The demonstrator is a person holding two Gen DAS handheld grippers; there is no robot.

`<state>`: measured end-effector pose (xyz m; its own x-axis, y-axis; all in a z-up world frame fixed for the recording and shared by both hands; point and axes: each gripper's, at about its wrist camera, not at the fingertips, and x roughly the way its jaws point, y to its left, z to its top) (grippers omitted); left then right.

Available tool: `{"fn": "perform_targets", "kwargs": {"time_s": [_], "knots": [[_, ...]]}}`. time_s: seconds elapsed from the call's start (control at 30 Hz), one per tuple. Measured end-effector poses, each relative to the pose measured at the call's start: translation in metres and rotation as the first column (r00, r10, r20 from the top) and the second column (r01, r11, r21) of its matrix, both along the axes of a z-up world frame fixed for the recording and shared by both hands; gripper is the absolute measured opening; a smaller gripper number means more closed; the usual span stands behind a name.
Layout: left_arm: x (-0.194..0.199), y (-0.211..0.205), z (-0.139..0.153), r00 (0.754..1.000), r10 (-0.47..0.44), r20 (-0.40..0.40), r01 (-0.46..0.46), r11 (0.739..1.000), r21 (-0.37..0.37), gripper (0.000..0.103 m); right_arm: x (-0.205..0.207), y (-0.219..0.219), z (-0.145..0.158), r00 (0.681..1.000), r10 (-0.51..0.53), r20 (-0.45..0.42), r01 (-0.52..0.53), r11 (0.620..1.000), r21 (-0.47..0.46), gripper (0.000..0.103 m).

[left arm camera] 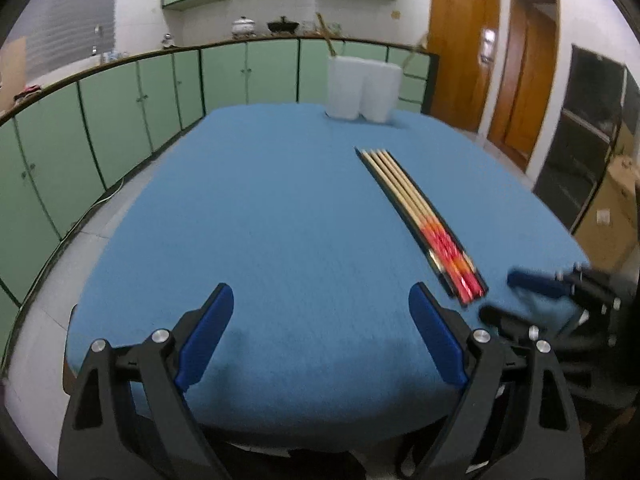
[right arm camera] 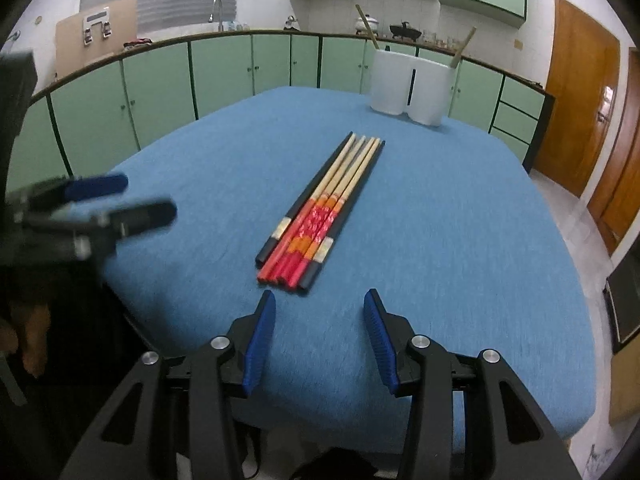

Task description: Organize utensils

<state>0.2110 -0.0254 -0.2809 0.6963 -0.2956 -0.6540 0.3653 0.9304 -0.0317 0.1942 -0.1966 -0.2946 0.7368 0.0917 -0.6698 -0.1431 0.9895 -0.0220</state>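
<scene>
A bundle of chopsticks (left arm camera: 420, 216) (right arm camera: 324, 208) lies flat on the blue tablecloth (left arm camera: 260, 200) (right arm camera: 440, 220): pale ones with red and orange handles between two black ones. A white two-part holder (left arm camera: 362, 88) (right arm camera: 412, 88) stands at the far end with a wooden stick leaning out of each side. My left gripper (left arm camera: 321, 288) (right arm camera: 146, 196) hovers open over bare cloth, left of the bundle. My right gripper (right arm camera: 320, 294) (left arm camera: 502, 296) is open just short of the red handle ends, with nothing between its fingers.
Green cabinets (left arm camera: 120, 120) run along the wall beyond the table's left and far edges. Wooden doors (left arm camera: 520, 72) stand at the right. A cardboard box (left arm camera: 612, 216) sits on the floor off the table's right side.
</scene>
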Motion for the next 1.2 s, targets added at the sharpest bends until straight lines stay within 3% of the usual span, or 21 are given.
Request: {"fn": "perform_targets", "kwargs": {"time_s": [0.3, 0.73, 1.07, 1.2], "knots": [[-0.001, -0.042, -0.021, 0.995, -0.094, -0.031, 0.096, 0.994, 0.061, 0.08, 0.007, -0.027, -0.002, 0.997, -0.074, -0.002, 0.074, 0.997, 0.028, 0.045], [-0.001, -0.063, -0.022, 0.992, -0.118, -0.034, 0.12, 0.99, 0.068, 0.079, 0.006, -0.042, -0.003, 0.997, -0.08, -0.005, 0.08, 0.995, 0.053, 0.048], [0.006, -0.066, -0.025, 0.997, -0.074, -0.021, 0.076, 0.995, 0.057, 0.081, 0.01, -0.051, -0.003, 0.995, -0.101, -0.004, 0.101, 0.993, 0.055, 0.048], [0.012, -0.056, -0.024, 0.999, -0.028, -0.016, 0.029, 0.999, 0.043, 0.075, 0.013, -0.05, -0.003, 0.995, -0.097, 0.004, 0.097, 0.994, 0.053, 0.048]]}}
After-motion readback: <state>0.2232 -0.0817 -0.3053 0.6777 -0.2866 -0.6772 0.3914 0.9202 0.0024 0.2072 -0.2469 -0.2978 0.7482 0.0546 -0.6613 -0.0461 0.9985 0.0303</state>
